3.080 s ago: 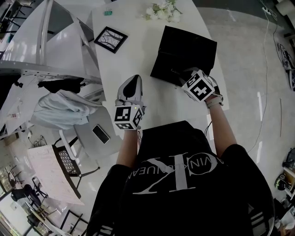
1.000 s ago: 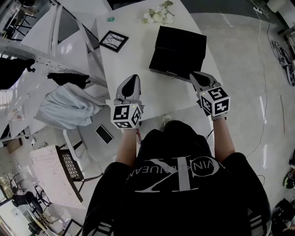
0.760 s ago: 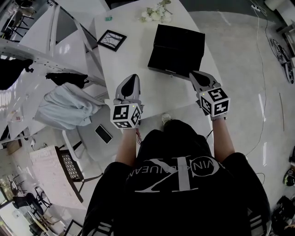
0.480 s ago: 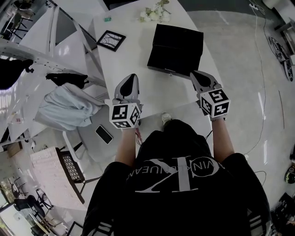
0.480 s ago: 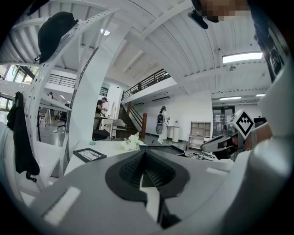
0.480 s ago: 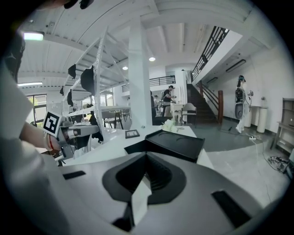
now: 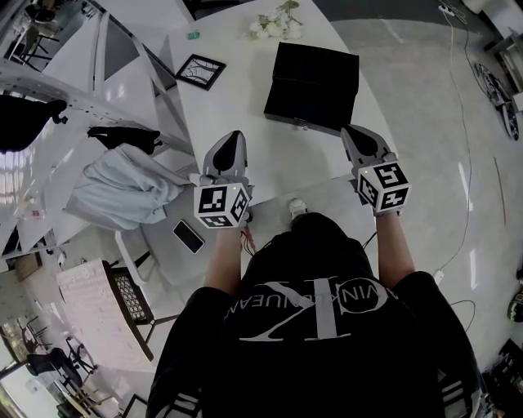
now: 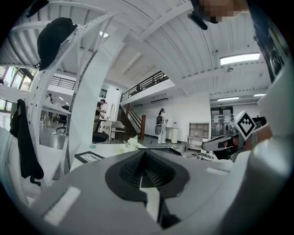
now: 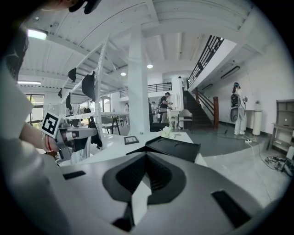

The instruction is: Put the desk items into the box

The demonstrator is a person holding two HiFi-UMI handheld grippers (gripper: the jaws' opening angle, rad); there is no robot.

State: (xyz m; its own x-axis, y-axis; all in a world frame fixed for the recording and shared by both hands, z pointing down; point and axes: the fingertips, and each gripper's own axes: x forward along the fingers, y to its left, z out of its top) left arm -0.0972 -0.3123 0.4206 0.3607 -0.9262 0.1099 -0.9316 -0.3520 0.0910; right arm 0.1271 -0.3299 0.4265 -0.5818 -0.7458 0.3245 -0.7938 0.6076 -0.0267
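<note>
A black box (image 7: 310, 77) lies on the white table (image 7: 237, 106), right of centre; whether its lid is open is unclear. A black picture frame (image 7: 201, 71), white flowers (image 7: 278, 20) and a small teal item (image 7: 193, 35) sit at the table's far end. My left gripper (image 7: 232, 144) hovers over the table's near left edge, shut and empty. My right gripper (image 7: 356, 135) is just short of the box's near right corner, also shut and empty. The right gripper view shows the box (image 9: 172, 147), frame (image 9: 131, 139) and flowers (image 9: 167, 132) beyond the right gripper (image 9: 147, 158). The left gripper (image 8: 144, 153) points toward the frame (image 8: 89, 157).
A chair draped with pale clothes (image 7: 122, 192) and a round seat with a phone (image 7: 188, 237) stand left of the table. White shelving (image 7: 82, 73) with a black garment (image 7: 122, 135) fills the left side. Cables (image 7: 472, 73) run over the floor on the right.
My right gripper has drawn back from the box's front edge toward the table's near edge. The left gripper has barely moved.
</note>
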